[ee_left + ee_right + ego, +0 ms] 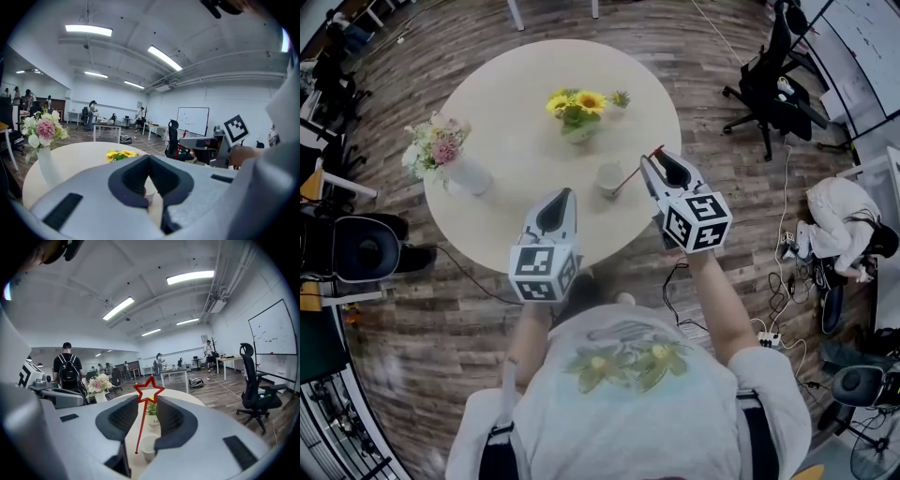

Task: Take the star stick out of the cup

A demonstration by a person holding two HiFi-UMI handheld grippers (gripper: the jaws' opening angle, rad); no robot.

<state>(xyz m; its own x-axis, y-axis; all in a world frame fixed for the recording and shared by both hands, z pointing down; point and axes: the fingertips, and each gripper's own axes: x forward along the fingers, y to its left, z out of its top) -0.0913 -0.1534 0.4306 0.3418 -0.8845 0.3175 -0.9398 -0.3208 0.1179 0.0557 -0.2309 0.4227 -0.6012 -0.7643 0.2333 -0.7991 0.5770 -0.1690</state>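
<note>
Nearest the camera, the person's pale shirt (628,394) fills the bottom of the head view, with both forearms reaching forward over the near edge of the round cream bench (516,122). The left tongs (564,194) hover above that near edge. In their own view the left tongs (149,158) have the tips drawn together with nothing caught between them, only a sliver of bench showing through the slot below. The right tongs (653,156) are a little further out and to the right. Seen from their own camera, the right tongs (143,397) are narrowed around the red star head of the star stick (141,427), which spans the gap at the tips and touches both sides. The star stick (637,171) slants down and left from those tips toward the white cup (609,178). In the right gripper view its lower end sits just beside the outer wall of the cup (148,447), not inside the mouth. The cup stands upright on the bench. Behind it is a pot of sunflowers (578,111), and off to the left a white vase of pink flowers (450,155). Past the bench, on the wooden floor, stands a black office chair (769,89).
</note>
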